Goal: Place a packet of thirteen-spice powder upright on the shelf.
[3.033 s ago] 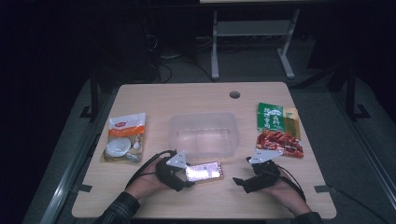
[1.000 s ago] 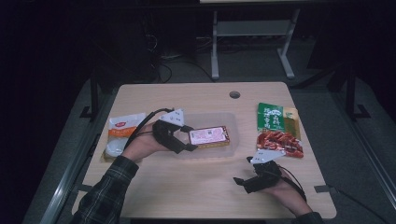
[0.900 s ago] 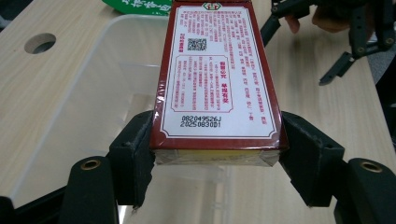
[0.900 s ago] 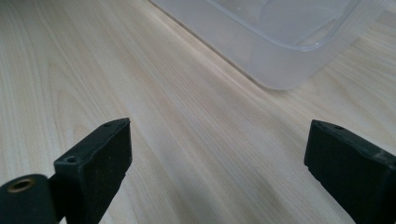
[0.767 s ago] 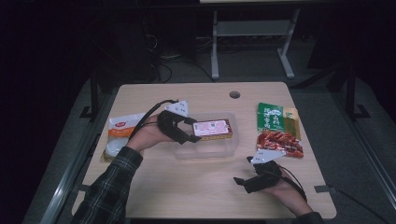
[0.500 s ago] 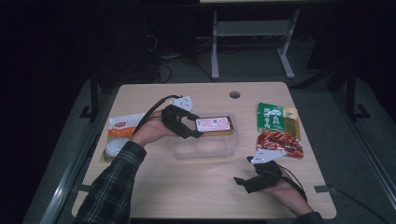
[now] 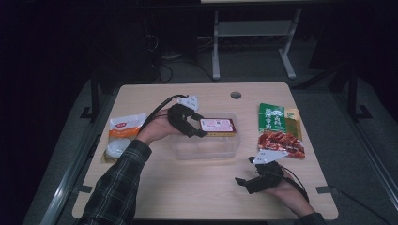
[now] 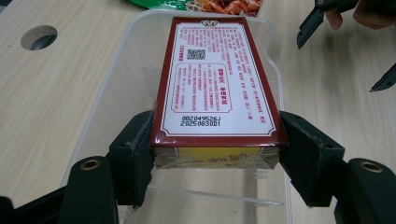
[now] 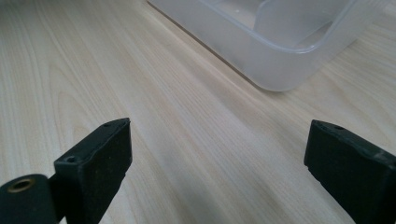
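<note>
Nearest the person, the right tool (image 7: 246, 181) rests low on the counter (image 7: 197, 197) with its jaws wide apart and nothing between them, just short of the clear plastic container (image 9: 280, 51).

Farther out, the left tool (image 7: 199, 131) is clamped on the red-and-white box (image 8: 212, 79), one pad on each long side at the box's near end. The box hangs level over the container's far half, its far end reaching over the far rim.

The box looks like rigid card under a glossy wrap: probably light and stiff enough not to sag when held by one end, but slick, so it could slip or pivot between the pads. A hold nearer its middle, across the narrow width, would likely steady it.

Beyond lie a green-and-red snack packet (image 7: 278, 129) and an orange-and-white packet (image 7: 123, 136).
</note>
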### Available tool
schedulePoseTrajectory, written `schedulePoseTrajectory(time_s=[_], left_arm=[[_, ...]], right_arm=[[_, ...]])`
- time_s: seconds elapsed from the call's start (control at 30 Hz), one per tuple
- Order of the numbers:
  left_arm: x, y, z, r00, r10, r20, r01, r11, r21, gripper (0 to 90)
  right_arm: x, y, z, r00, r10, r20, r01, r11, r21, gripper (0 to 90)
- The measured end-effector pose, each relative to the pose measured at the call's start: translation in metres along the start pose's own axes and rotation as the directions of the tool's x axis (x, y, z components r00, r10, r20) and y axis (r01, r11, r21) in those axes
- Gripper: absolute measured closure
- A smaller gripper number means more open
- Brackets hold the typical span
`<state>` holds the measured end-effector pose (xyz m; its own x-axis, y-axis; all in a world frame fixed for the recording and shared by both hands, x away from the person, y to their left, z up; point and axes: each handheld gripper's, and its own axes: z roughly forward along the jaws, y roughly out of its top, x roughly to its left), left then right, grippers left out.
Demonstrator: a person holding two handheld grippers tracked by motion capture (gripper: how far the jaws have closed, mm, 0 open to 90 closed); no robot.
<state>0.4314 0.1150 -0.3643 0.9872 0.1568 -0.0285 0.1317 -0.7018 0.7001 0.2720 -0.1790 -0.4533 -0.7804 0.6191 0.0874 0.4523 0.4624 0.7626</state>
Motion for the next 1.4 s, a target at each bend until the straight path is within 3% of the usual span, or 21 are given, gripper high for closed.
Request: schedulePoseTrajectory(time_s=[0.5,0.77,0.93,1.2,1.4], left_arm=[[0.002,0.004,0.002,0.9999,0.01,0.008,-0.01,0.9996,-0.027,31.9],[0.002,0.016,0.002,0.9996,0.026,0.006,-0.026,0.999,-0.036,31.8],[0.002,0.022,0.004,0.9997,0.021,0.01,-0.02,0.9969,-0.076,31.8],[0.002,0.031,0.009,0.9991,0.04,0.012,-0.039,0.9958,-0.083,31.8],[0.002,0.041,0.015,0.9993,0.033,0.015,-0.032,0.9951,-0.093,31.7]], right_arm=[[-0.001,0.0,0.0,1.0,-0.002,0.002,0.002,1.0,-0.002,7.1],[-0.001,0.0,-0.001,1.0,-0.001,0.004,0.001,1.0,-0.004,7.1],[-0.001,0.0,-0.001,1.0,-0.001,0.003,0.001,1.0,-0.004,7.1],[-0.001,0.0,0.0,1.0,0.005,0.004,-0.005,1.0,-0.002,7.1],[-0.001,0.0,0.0,1.0,0.006,0.001,-0.006,1.0,-0.003,7.1]])
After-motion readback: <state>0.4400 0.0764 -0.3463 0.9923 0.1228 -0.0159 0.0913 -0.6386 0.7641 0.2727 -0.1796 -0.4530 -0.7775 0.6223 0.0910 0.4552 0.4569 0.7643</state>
